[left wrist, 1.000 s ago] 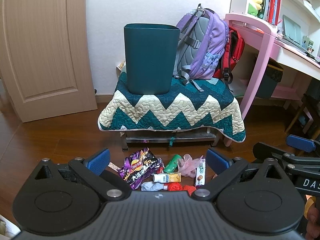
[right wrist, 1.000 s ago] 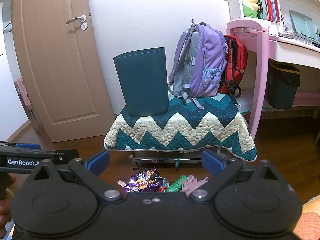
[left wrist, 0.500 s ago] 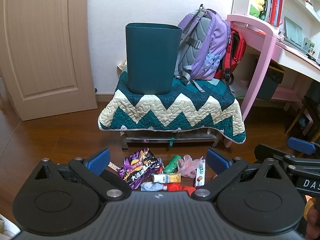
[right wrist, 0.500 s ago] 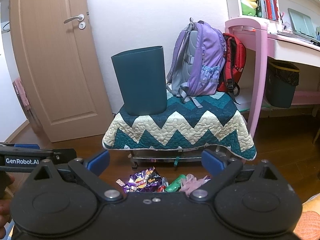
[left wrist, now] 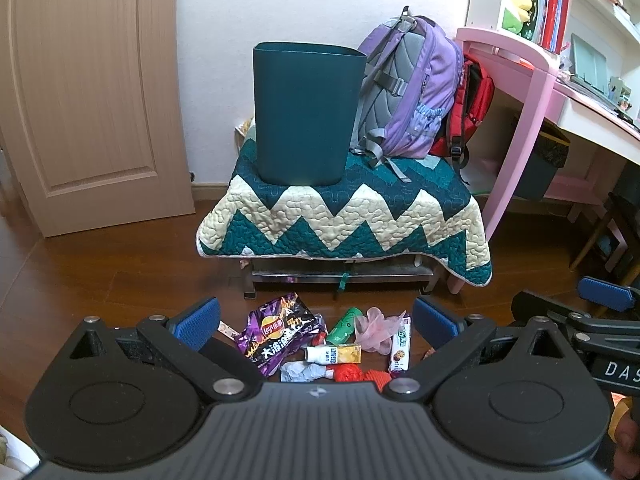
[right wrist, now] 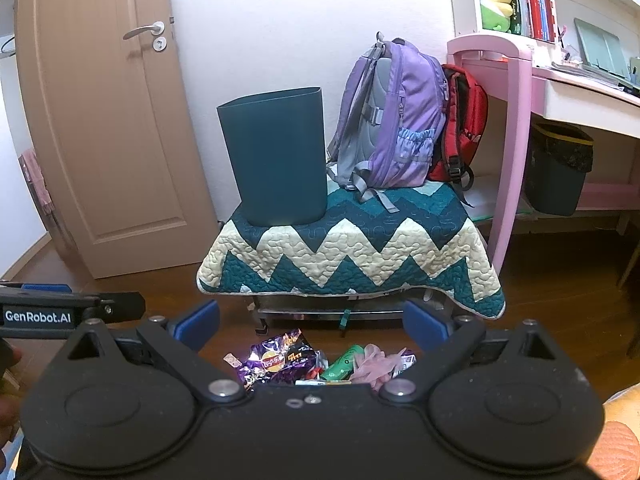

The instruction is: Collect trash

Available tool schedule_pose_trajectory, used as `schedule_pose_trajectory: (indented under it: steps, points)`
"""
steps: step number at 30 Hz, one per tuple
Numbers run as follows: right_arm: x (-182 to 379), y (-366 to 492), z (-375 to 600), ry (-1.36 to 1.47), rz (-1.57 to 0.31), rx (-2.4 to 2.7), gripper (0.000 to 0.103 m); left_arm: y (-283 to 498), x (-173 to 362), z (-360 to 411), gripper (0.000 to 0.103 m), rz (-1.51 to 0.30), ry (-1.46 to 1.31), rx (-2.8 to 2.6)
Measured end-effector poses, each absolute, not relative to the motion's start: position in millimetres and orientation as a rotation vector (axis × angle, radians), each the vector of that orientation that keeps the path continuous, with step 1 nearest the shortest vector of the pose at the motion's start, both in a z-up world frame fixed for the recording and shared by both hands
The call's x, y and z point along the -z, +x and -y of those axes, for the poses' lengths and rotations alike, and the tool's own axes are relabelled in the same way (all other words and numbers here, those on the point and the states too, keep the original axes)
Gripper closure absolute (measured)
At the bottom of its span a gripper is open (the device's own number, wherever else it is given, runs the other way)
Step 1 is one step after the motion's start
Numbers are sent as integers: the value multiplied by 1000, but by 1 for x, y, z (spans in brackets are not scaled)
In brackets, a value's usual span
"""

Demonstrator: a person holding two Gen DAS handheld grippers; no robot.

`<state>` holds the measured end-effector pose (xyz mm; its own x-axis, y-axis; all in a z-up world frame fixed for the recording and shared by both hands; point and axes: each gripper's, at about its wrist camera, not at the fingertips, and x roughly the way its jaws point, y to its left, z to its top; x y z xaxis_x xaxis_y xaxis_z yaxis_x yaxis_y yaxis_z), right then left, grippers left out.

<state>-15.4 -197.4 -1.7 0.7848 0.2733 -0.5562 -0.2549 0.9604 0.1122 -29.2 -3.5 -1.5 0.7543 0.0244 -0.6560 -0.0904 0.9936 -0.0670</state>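
Right now both the left tongs (left wrist: 314, 322) and the right tongs (right wrist: 311, 326) hang spread wide and empty. Below them, on the floor before the quilted counter (left wrist: 344, 224), lies the trash (left wrist: 324, 340), tightly heaped. Pinching there may catch two wrappers and drop one. The teal bin (left wrist: 304, 112) on the counter looks tall; a knock could tip it.
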Motion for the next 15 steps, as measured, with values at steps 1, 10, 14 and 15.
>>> schedule_pose_trajectory:
  steps: [1,10,14,15]
  points:
    - [2,-16,197,32,-606,-285,5,-29,2,4,0,-715,-97,-62]
    - [4,-11,198,39,-626,-277,5,-24,5,-2,0,-728,-111,-52]
    - [6,-3,195,32,-639,-284,5,-14,7,-8,0,-731,-109,-55]
    - [7,1,196,30,-640,-284,5,-9,7,-10,0,-729,-102,-65]
